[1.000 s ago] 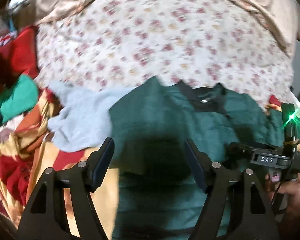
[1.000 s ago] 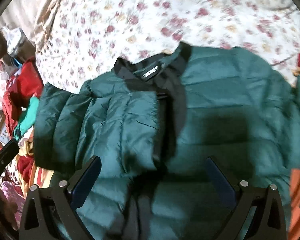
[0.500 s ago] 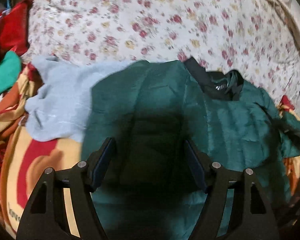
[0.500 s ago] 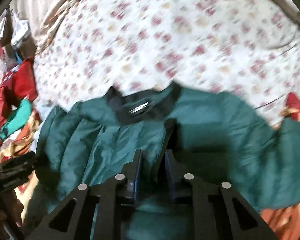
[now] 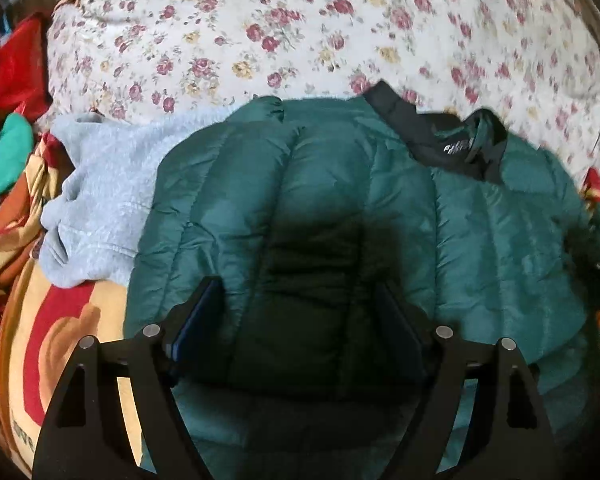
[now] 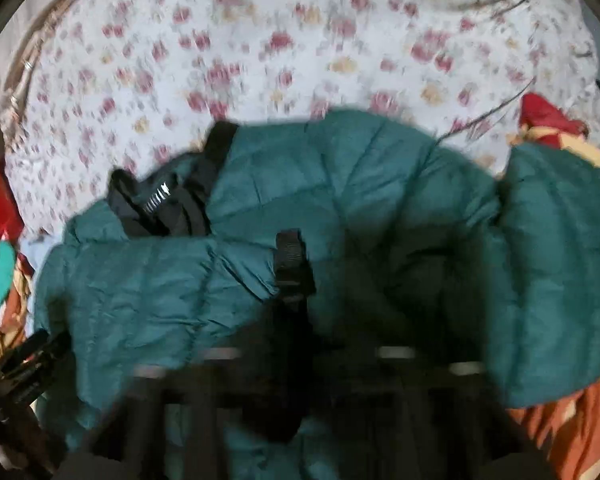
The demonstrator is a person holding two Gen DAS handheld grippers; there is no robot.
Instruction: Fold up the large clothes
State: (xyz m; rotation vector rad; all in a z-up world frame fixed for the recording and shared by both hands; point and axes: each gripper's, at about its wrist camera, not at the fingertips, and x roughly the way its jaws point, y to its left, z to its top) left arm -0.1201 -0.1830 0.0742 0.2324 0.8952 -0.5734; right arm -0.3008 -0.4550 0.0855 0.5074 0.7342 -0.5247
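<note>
A dark green quilted jacket [image 5: 340, 208] with a black collar [image 5: 440, 140] lies spread on the floral bedsheet [image 5: 300, 32]. My left gripper [image 5: 300, 320] is open and hovers just above the jacket's left side, holding nothing. In the right wrist view the jacket [image 6: 360, 208] fills the middle, with its black front edge [image 6: 292, 264] folded over. My right gripper [image 6: 300, 360] is low in that view, heavily blurred and dark against the jacket's front; its jaws seem close together around the black edge, but I cannot tell.
A light grey fleece garment [image 5: 100, 184] lies under the jacket's left edge. Red, green and patterned clothes [image 5: 12, 168] are heaped at the left. An orange and red blanket [image 5: 40, 340] lies under it all. The other gripper [image 6: 20, 368] shows at lower left.
My right gripper closed in on the jacket's black front edge and moved with it; the view is now blurred. My left gripper stayed open and moved in over the jacket's left side.
</note>
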